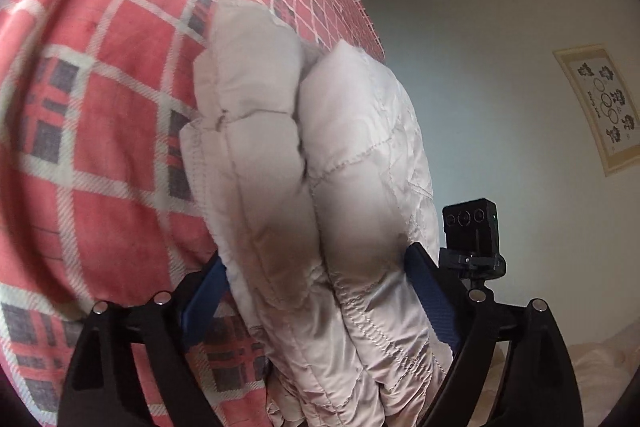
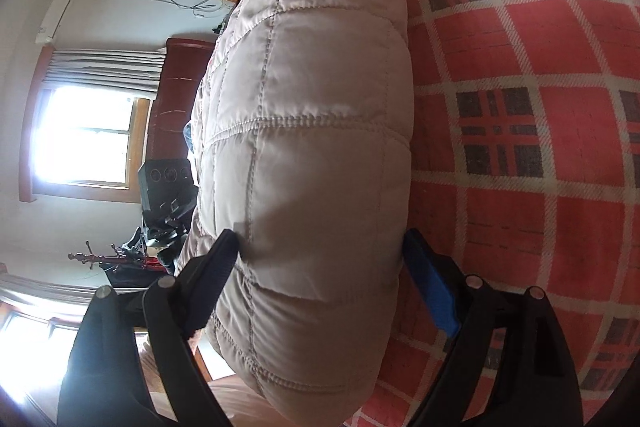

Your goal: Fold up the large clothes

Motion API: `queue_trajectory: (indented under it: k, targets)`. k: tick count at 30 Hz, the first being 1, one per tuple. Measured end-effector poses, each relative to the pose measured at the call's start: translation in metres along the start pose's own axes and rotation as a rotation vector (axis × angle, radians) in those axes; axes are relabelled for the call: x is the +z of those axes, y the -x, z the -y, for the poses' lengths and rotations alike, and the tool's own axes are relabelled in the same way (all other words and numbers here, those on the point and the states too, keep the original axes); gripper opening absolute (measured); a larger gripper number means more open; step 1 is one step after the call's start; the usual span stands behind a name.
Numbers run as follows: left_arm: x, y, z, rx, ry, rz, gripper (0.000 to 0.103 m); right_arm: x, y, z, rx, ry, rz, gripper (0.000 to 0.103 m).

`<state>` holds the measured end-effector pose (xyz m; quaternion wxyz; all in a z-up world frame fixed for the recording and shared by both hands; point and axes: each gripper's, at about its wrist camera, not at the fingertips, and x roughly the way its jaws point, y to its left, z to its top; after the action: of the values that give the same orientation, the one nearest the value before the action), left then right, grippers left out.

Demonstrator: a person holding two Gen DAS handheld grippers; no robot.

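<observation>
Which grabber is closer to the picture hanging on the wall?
Left. The left gripper holds the puffy jacket with the framed picture nearby. The right gripper view shows no picture.

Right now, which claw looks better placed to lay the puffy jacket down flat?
Probably the right claw: it grips one smooth quilted jacket panel. The left claw clamps two bunched folds.

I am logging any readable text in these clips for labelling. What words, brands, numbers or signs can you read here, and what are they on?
Nothing here can be read.
Framed wall picture: a short line of lettering beside rings and dark figures, too small and blurred to read.
Quilted jacket, held by the left gripper and the right gripper: no label or brand showing.
Plaid bedspread: pattern only, no text.
</observation>
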<state>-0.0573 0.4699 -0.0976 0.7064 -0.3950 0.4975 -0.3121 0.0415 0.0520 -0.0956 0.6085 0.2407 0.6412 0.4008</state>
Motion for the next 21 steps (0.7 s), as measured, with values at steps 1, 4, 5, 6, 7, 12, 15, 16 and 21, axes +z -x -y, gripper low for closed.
queue_trajectory:
  k: [1, 4, 5, 6, 7, 12, 15, 16, 21]
  targets:
    - [0.001, -0.004, 0.002, -0.007, -0.003, -0.013, 0.088, 0.001, -0.001, 0.002, 0.011, -0.003, -0.003, 0.087]
    - [-0.004, -0.021, 0.014, -0.011, -0.034, -0.072, 0.089, 0.004, -0.008, 0.011, 0.056, -0.016, -0.015, 0.091]
    - [-0.004, -0.025, 0.016, -0.015, -0.041, -0.082, 0.089, 0.004, -0.013, 0.016, 0.076, -0.028, -0.025, 0.092]
    - [-0.004, -0.031, 0.019, -0.015, -0.046, -0.09, 0.089, 0.004, -0.016, 0.018, 0.088, -0.036, -0.028, 0.092]
    - [-0.004, -0.034, 0.021, -0.015, -0.05, -0.088, 0.089, 0.005, -0.018, 0.021, 0.105, -0.044, -0.029, 0.092]
    - [-0.008, -0.038, 0.032, -0.034, -0.047, -0.061, 0.073, 0.002, -0.016, 0.019, 0.113, -0.011, -0.014, 0.073]
    - [-0.009, -0.044, 0.045, -0.046, -0.055, -0.053, 0.065, -0.001, 0.0, 0.02, 0.124, -0.008, 0.007, 0.061]
    - [-0.009, -0.048, 0.052, -0.051, -0.061, -0.055, 0.063, -0.002, 0.011, 0.018, 0.103, 0.015, 0.023, 0.06]
    - [0.005, -0.083, 0.097, -0.103, -0.117, -0.051, 0.061, 0.0, 0.074, 0.02, 0.073, 0.062, 0.098, 0.06]
